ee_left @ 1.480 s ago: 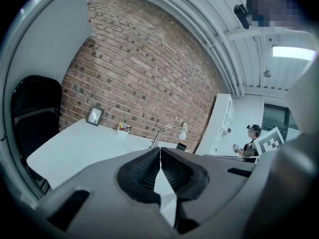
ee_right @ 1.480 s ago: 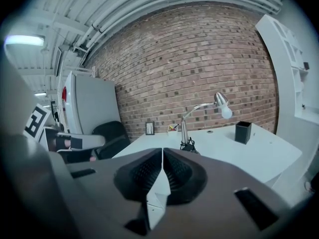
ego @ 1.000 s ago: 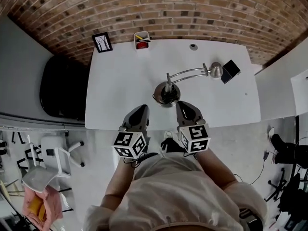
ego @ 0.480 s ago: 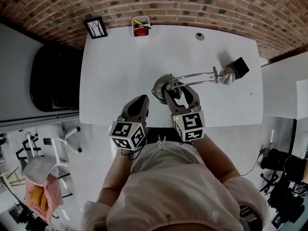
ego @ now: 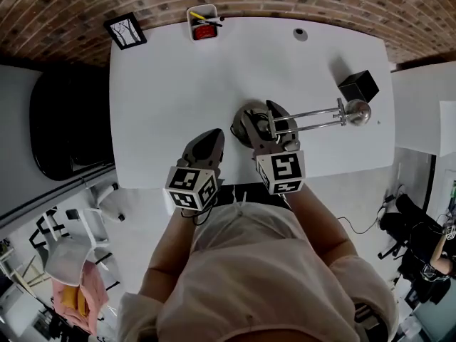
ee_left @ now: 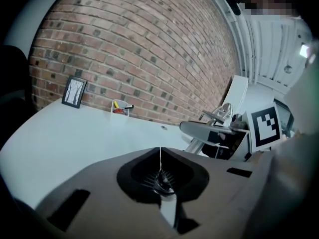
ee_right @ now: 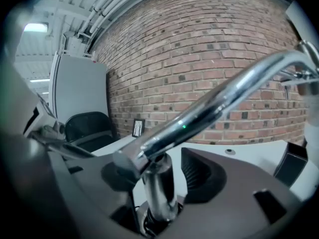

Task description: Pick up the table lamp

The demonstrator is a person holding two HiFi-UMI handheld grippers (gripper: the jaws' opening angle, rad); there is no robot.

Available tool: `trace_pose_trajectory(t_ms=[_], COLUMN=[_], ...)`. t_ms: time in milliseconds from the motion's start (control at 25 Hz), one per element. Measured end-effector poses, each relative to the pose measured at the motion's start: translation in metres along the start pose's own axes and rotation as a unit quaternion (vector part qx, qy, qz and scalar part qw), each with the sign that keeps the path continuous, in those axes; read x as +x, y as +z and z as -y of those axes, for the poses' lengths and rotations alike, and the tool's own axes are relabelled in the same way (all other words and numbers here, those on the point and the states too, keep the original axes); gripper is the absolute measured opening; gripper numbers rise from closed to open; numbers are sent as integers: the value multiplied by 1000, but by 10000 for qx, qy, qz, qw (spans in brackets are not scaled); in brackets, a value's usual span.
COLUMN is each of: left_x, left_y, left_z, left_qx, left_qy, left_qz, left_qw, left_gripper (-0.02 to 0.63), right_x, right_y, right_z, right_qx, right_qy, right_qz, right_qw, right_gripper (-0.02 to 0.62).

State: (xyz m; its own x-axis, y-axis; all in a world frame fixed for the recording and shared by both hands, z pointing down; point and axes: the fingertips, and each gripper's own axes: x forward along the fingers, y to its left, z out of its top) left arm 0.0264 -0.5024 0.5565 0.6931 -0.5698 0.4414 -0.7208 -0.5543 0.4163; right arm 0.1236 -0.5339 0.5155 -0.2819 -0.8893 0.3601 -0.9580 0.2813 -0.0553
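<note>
The step in hand is the grasp approach on the chrome table lamp (ego: 310, 112), which stands on the near-centre part of the white rectangular table (ego: 178, 84). Its round metal base (ego: 236, 125) is flat on the surface, and its curved arm reaches right to the small rounded lamp head (ego: 356, 111), just near of a black cube (ego: 358, 85). The right gripper (ego: 261, 116) is at the base with its jaws apart, one on each side of the upright chrome stem (ee_right: 158, 193). In the right gripper view the stem stands between the two ribbed pads. It sits close to the left pad, a clear gap shows on the right, and neither pad appears to press on it. The left gripper (ego: 206, 144) hovers over the near edge of the table, left of the lamp and apart from it. Its jaws are closed on each other along a thin seam and hold nothing. The lamp looks unlifted. By judgement, the next move calls for closing the right jaws squarely on the stem, low and near the base. A straight upward lift would follow. The long arm puts weight off to the right, so a loose grip on the smooth chrome could let the lamp swing or slip.
</note>
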Motion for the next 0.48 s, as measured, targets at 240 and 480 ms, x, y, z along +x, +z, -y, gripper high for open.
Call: trace_pose_trajectory(t_ms=[240, 480], left_x=[32, 54], left_y=[-50, -87], left_z=[-25, -21], left_qx=[-201, -1016], left_qy=[-149, -521], left_qz=[-584, -1145], left_qw=[9980, 9868], left_gripper=[20, 28], right_x=[8, 14], right_y=[4, 7], right_z=[2, 3], right_qx=[20, -421], right_qy=[-162, -435], right_qz=[163, 21], right_qw=[9997, 9982], right_gripper=[181, 39])
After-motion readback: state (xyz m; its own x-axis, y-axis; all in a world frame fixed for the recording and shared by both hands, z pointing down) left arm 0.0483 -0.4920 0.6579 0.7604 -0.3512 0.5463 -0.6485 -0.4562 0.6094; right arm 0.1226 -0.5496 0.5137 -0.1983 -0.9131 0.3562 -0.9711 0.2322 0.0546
